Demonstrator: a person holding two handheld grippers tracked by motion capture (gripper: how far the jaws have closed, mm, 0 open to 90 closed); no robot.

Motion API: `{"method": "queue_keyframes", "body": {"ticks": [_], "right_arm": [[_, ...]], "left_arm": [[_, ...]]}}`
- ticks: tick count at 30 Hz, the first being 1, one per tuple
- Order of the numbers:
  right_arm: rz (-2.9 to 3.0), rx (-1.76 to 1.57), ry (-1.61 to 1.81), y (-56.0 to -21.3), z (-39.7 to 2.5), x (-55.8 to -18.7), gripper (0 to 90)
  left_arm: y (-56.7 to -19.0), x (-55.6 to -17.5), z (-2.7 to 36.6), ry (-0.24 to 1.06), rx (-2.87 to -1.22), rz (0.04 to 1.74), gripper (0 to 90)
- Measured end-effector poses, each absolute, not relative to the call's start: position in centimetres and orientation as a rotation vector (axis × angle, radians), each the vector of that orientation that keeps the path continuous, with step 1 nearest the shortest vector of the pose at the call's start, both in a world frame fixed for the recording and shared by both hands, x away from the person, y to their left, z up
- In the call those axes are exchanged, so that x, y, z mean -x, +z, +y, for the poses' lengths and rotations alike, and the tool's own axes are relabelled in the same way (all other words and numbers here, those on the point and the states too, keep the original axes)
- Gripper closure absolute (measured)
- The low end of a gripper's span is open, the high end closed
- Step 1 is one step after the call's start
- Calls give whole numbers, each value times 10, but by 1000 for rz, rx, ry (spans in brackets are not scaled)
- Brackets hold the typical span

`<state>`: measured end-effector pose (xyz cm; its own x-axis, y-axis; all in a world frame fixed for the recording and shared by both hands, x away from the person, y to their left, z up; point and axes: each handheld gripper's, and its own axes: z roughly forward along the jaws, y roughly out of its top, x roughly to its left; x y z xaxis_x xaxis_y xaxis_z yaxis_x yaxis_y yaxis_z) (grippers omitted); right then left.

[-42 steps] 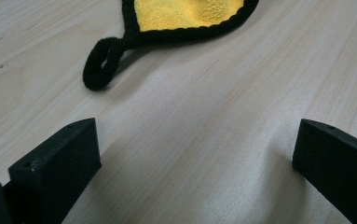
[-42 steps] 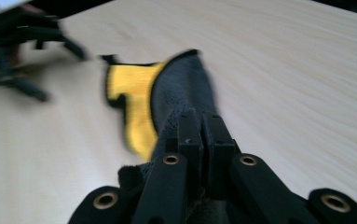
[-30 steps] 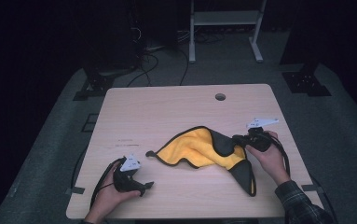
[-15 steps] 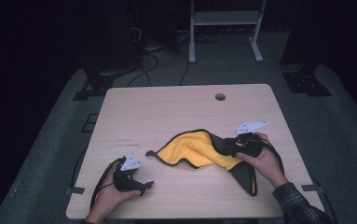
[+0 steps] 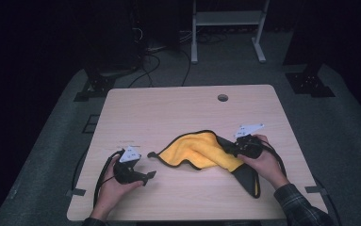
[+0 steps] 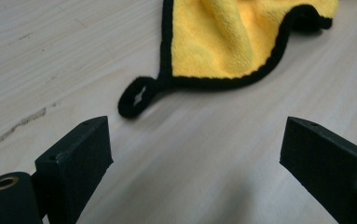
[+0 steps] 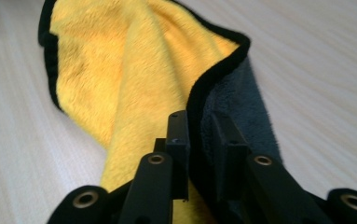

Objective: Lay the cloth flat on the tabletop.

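Your right gripper (image 5: 232, 147) pinches the yellow cloth's (image 5: 199, 149) black-edged fold at 3 o'clock. Left gripper (image 5: 146, 177) rests on the worktop (image 5: 168, 113) at 8 o'clock, fingers (image 6: 80, 151) spread.

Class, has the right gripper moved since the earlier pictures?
Yes. The right gripper, shut on the cloth, has shifted leftward, away from the table's right edge.

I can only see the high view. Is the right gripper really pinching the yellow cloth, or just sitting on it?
Observer: Pinching. The right gripper has its jaws closed on the cloth's black edge.
Operator: Is the cloth yellow all over?
Observer: No, its other side is dark grey.
Operator: What's the left gripper doing?
Observer: The left gripper is wide open, aimed at the little black loop on the cloth's corner.
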<state>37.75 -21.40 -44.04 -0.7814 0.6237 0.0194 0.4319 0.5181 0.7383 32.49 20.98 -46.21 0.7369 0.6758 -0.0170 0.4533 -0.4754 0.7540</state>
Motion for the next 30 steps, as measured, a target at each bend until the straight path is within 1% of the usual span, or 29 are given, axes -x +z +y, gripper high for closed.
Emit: {"method": "queue_keyframes", "body": {"ticks": [2,3,6,12,16,19,20,23,27,28,30], "right_arm": [[2492,-908,1125,-438,-217,-379,800],[2484,-919,1131,-437,-219,-381,803],[2474,-926,1131,-437,-222,-383,807],[2488,-934,1157,-435,-229,-384,811],[2488,-939,1169,-435,-230,-385,810],[2481,-945,1175,-435,-231,-385,810],[2482,-944,1175,-435,-232,-385,810],[2482,-948,1176,-434,-233,-385,810],[2476,-947,1187,-433,-234,-384,810],[2473,-946,1188,-433,-235,-384,810],[2472,-953,1192,-433,-235,-384,810]], "left_arm": [[-462,-327,208,365,-2152,849,78],[-461,-332,206,361,-2141,851,106],[-458,-337,205,365,-2141,858,128],[-455,-359,202,350,-2100,898,148],[-459,-367,195,335,-2095,903,196],[-465,-373,185,329,-2125,896,215],[-469,-376,180,325,-2159,893,220],[-472,-379,175,322,-2171,891,229],[-474,-380,171,320,-2190,885,297],[-475,-379,170,333,-2191,878,297],[-474,-377,170,349,-2198,878,342]]}}
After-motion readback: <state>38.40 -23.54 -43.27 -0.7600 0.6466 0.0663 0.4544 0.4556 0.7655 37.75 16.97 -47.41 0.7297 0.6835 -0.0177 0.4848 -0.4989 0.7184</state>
